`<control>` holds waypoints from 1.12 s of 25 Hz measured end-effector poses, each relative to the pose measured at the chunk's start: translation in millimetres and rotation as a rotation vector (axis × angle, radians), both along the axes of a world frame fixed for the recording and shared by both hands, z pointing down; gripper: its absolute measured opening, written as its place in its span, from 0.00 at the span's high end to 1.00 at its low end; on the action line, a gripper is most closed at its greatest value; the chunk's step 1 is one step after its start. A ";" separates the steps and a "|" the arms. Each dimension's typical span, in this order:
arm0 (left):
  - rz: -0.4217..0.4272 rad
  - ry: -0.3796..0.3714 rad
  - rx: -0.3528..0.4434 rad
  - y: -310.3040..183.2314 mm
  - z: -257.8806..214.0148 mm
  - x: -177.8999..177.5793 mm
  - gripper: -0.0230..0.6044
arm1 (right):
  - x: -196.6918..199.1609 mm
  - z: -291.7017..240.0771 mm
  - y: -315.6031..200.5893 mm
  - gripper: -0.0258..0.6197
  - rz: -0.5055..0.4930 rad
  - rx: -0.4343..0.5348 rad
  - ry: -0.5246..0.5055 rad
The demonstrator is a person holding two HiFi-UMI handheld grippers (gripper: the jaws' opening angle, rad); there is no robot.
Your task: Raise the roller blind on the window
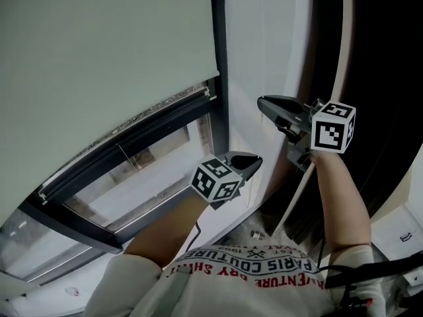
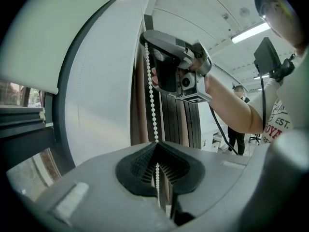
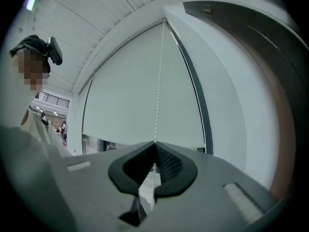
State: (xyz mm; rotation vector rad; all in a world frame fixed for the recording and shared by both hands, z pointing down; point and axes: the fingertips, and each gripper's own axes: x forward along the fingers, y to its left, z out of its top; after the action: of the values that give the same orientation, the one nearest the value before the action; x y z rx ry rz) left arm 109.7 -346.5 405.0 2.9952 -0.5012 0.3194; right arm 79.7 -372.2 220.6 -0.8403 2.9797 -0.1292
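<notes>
Roller blind (image 1: 99,45) sat part-raised; left gripper (image 2: 157,151) and right gripper (image 3: 154,151) both pinched the bead chain (image 2: 152,100), so pulls likely needed to stay straight, grips alternating.

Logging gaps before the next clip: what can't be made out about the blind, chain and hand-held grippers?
- Left gripper view: the right hand-held gripper covers the bead chain above its grip; the body of the left hand-held gripper hides the chain's lower run.
- Head view: the chain is too thin to see; the roller blind runs off the top edge, cutting off its roller.
</notes>
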 end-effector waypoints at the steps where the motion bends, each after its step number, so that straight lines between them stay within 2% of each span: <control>1: -0.002 0.000 0.006 -1.5 0.3 0.1 0.95 | 0.3 0.2 -0.6 0.95 0.005 0.004 0.004; 8: 0.008 -0.009 0.012 3.1 3.6 5.8 0.95 | 7.4 -0.2 1.2 0.95 0.033 0.024 -0.014; 15: 0.007 -0.057 -0.014 5.0 29.9 2.8 0.95 | 2.9 24.3 4.7 0.95 0.047 0.024 0.057; 21: -0.009 -0.137 -0.071 4.6 83.5 -5.4 0.95 | -0.1 80.7 1.5 0.95 0.066 -0.023 0.146; 28: -0.029 -0.247 -0.187 13.9 163.7 -16.8 0.95 | -9.8 163.0 9.0 0.95 0.041 -0.153 0.194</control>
State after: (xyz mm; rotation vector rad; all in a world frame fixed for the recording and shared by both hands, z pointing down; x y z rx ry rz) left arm 92.9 -332.6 568.7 2.7793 -0.5028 0.6976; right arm 69.9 -363.2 383.5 -0.9835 3.1626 -0.2935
